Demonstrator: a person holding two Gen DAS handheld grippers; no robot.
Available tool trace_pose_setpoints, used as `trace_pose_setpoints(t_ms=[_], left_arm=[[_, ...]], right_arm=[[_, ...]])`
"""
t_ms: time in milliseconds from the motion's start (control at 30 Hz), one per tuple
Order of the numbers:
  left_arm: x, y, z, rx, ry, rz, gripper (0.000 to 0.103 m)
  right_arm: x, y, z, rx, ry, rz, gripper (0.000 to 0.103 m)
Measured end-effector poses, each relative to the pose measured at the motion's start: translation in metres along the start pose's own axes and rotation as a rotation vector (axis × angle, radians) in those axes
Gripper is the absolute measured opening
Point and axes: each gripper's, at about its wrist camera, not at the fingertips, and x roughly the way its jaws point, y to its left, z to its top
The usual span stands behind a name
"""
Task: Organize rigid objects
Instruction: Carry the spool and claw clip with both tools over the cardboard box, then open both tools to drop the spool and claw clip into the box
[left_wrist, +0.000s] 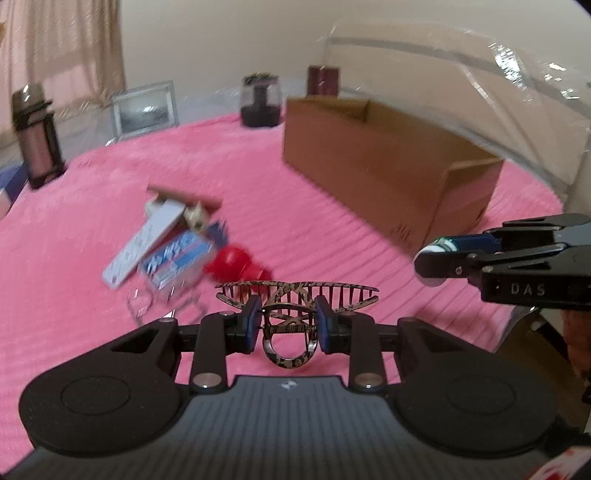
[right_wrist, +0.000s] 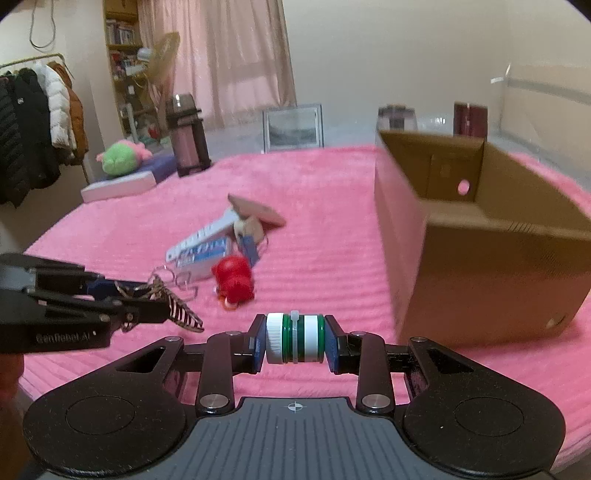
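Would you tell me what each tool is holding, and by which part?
Left tool: hair clip, by its handles. Right tool: small jar, by its ends.

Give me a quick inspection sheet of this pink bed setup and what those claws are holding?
Surface: pink blanket, ribbed.
Job's things: hair clip and green-white jar held up; open cardboard box at right.
Clutter: pile of small packets, red toy, metal rings beside it.
Claws: left claw shut on the hair clip; right claw shut on the jar.
Cables: one hanging on the far wall.
Surroundings: curtain, bookshelf, coats, green plush, picture frame.
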Motion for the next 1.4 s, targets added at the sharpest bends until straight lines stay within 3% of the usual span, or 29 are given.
trace_pose_setpoints(t_ms=[300,467,667,867,1100,1400], left_arm=[[-0.01,-0.032,0.081,0.13,-0.097,-0.134,0.026],[0.005,-0.063,0.129,0.252,-0.122,-0.209,0.026],[0.05,-0.102,0.177,0.424,-0.088,-0.286,0.026],[0.115,-0.126,0.205,0.544,0.039,-0.345,0.026],[0.178,-0.135,0.213,0.605,0.199,-0.39,0.026],[0.229,-0.151,0.206,0.692,0.386,-0.435,0.026]], right_arm=[[-0.056,-0.046,0.051,-0.067,-0.124,-0.009,0.028],[-0.068,-0.102,0.089,-0.139,-0.114,-0.015,0.029],[-0.042,-0.164,0.125,-0.281,0.047,0.061,0.029],[0.007,-0.193,0.137,-0.454,0.266,0.128,0.029],[0.063,-0.209,0.12,-0.587,0.478,0.135,0.029],[0.107,-0.214,0.104,-0.668,0.638,0.17,0.029]])
